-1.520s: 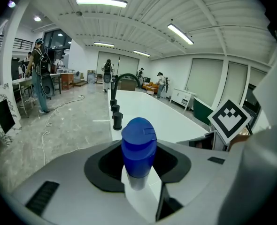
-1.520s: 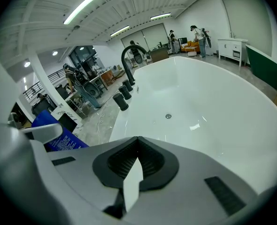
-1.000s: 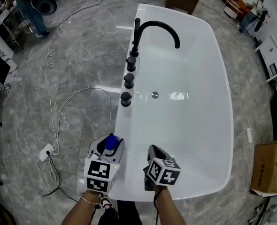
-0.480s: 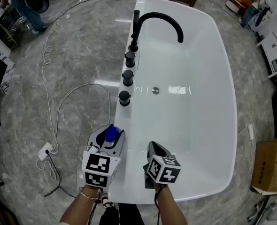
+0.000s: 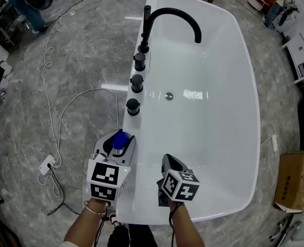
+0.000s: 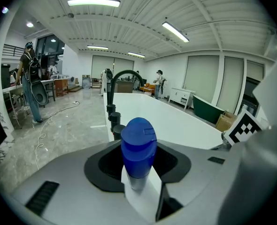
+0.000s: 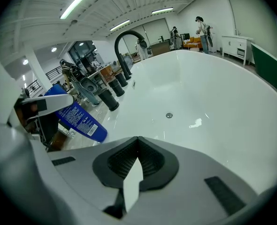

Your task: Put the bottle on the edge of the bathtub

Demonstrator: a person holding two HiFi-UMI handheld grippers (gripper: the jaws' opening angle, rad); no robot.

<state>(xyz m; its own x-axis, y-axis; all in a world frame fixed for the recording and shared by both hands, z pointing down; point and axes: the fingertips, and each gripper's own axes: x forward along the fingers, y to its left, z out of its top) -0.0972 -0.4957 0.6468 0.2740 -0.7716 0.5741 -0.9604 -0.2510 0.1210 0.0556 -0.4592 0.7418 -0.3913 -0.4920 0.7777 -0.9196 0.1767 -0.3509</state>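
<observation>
The left gripper (image 5: 121, 146) is clamped on the blue bottle (image 6: 137, 149), over the bathtub's (image 5: 219, 138) left edge near its near corner. Three black knobs (image 5: 133, 106) and the faucet (image 5: 147, 22) line that edge beyond. The right gripper (image 7: 137, 144), jaws together and empty, hangs over the near end.

Head view: high above, facing steeply down on whole bathtub (image 5: 229, 153); left hand-held gripper (image 5: 120, 144) and right hand-held gripper (image 5: 170, 164) at frame bottom. Left gripper view: low, close behind own jaws, facing along tub rim toward faucet (image 6: 109, 90). Right gripper view: close over near end, facing down basin. All three share faucet, knobs (image 5: 133, 106), basin; right gripper view also takes in bottle (image 7: 75, 117).
</observation>
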